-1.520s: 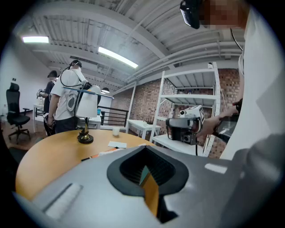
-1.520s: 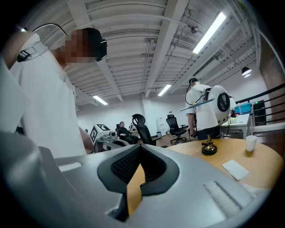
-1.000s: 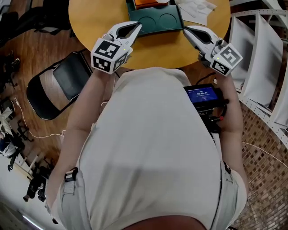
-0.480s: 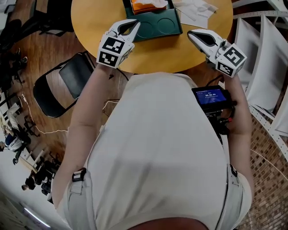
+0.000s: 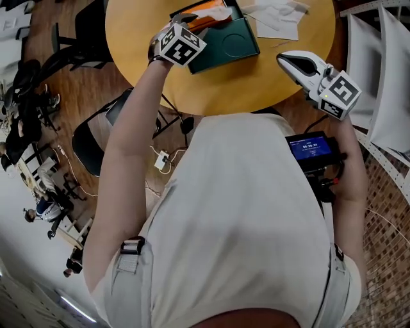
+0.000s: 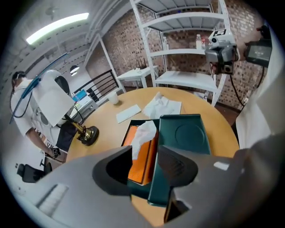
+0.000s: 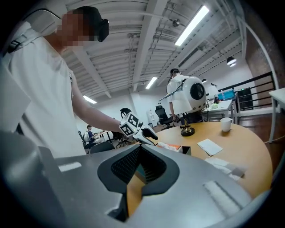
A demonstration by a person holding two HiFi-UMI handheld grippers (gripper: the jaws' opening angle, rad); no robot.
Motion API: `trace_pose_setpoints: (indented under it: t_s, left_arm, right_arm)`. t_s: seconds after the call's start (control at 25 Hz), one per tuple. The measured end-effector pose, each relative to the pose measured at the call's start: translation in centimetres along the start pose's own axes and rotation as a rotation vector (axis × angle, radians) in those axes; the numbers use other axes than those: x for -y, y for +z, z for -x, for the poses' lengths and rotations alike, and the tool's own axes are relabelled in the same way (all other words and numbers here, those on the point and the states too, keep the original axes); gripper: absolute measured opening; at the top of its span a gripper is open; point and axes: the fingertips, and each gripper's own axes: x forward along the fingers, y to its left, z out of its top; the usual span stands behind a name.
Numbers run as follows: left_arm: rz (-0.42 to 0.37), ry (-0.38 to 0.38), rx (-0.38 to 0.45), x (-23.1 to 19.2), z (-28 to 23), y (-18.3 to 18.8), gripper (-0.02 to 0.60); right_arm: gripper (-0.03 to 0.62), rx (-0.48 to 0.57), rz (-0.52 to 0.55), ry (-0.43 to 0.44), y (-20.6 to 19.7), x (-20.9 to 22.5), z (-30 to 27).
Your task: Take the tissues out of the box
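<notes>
A dark green box [image 5: 218, 56] lies on the round wooden table [image 5: 269, 77], its lid [image 6: 185, 133] folded open to the right. Inside is an orange tissue pack [image 6: 141, 160] with a white tissue [image 6: 143, 133] sticking up out of it. My left gripper [image 5: 181, 20] hovers over the box's left part; its jaws [image 6: 144, 167] are opening and stand apart, with the pack showing through the gap and nothing pressed between them. My right gripper [image 5: 286, 59] is shut and empty at the table's right near edge, apart from the box.
Loose crumpled tissues [image 5: 278, 16] and a flat paper [image 6: 128, 113] lie beyond the box. A brass stand [image 6: 88, 134] and a white cup [image 6: 115, 96] sit on the far side. A black chair [image 5: 96, 138] stands left of the table; white shelving [image 6: 191, 49] is behind.
My left gripper has moved from the table's near edge forward over the open box, and its jaws have parted. The right gripper has stayed roughly where it was.
</notes>
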Motion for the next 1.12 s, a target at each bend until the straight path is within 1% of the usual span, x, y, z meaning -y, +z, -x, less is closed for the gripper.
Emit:
trace_pose_setpoints:
  t_s: [0.08, 0.2, 0.24, 0.28, 0.32, 0.36, 0.48, 0.56, 0.6, 0.68, 0.72, 0.76, 0.8, 0.84, 0.96, 1.04, 1.08, 1.12]
  left_arm:
    - [-0.052, -0.008, -0.056, -0.8, -1.2, -0.1, 0.198]
    - [-0.135, -0.029, -0.130, -2.1, -2.9, -0.2, 0.215]
    - [-0.153, -0.051, -0.150, -2.2, -3.4, -0.2, 0.225]
    - [-0.169, -0.082, -0.171, -2.1, -3.8, -0.3, 0.246]
    - [-0.187, -0.113, -0.193, -1.9, -4.2, -0.3, 0.283]
    - [-0.207, -0.135, -0.214, -1.8, -4.5, -0.4, 0.299]
    - [-0.253, -0.164, -0.262, -2.3, -5.3, -0.6, 0.316]
    - [-0.260, -0.185, -0.286, -2.5, -5.9, -0.7, 0.329]
    - [-0.256, -0.209, -0.294, -2.3, -6.2, -0.8, 0.337]
    - [-0.222, -0.295, -0.310, -1.3, -6.8, -1.2, 0.394]
    - [-0.203, -0.331, -0.325, -0.8, -7.1, -1.6, 0.401]
    - [-0.195, -0.338, -0.348, -1.0, -7.2, -2.0, 0.414]
    - [-0.196, -0.328, -0.368, -1.6, -7.3, -2.3, 0.448]
    - [-0.197, -0.320, -0.380, -2.0, -7.5, -2.4, 0.457]
    - [-0.187, -0.336, -0.407, -2.6, -8.1, -3.0, 0.454]
    - [-0.180, -0.357, -0.412, -2.4, -8.5, -3.3, 0.417]
    - [-0.187, -0.362, -0.409, -2.2, -8.6, -3.3, 0.386]
    - [-0.198, -0.361, -0.405, -2.0, -8.6, -3.3, 0.375]
  right_arm:
    - [0.002, 0.012, -0.019, -0.020, -0.3, 0.5, 0.5]
    - [0.002, 0.024, -0.043, -0.046, -0.7, 1.2, 1.2]
    - [0.002, 0.027, -0.050, -0.055, -0.9, 1.4, 1.4]
    - [0.001, 0.029, -0.057, -0.063, -1.1, 1.5, 1.6]
    - [0.002, 0.030, -0.064, -0.072, -1.3, 1.6, 1.8]
    - [0.002, 0.032, -0.072, -0.080, -1.6, 1.7, 2.0]
    - [0.002, 0.038, -0.095, -0.102, -2.1, 2.0, 2.4]
    - [0.002, 0.041, -0.105, -0.113, -2.4, 2.2, 2.6]
    - [0.002, 0.042, -0.109, -0.118, -2.5, 2.3, 2.7]
    - [0.002, 0.045, -0.118, -0.127, -2.7, 2.5, 2.8]
    - [0.002, 0.049, -0.124, -0.131, -2.8, 2.5, 2.9]
    - [0.001, 0.055, -0.129, -0.135, -2.8, 2.6, 3.1]
    - [0.000, 0.060, -0.135, -0.139, -2.8, 2.6, 3.2]
    - [0.000, 0.063, -0.140, -0.143, -2.9, 2.7, 3.3]
    - [0.000, 0.064, -0.150, -0.155, -3.2, 2.8, 3.5]
    - [0.000, 0.065, -0.153, -0.157, -3.4, 2.8, 3.5]
    - [0.000, 0.065, -0.158, -0.159, -3.4, 2.8, 3.6]
    - [0.000, 0.064, -0.163, -0.162, -3.4, 2.8, 3.6]
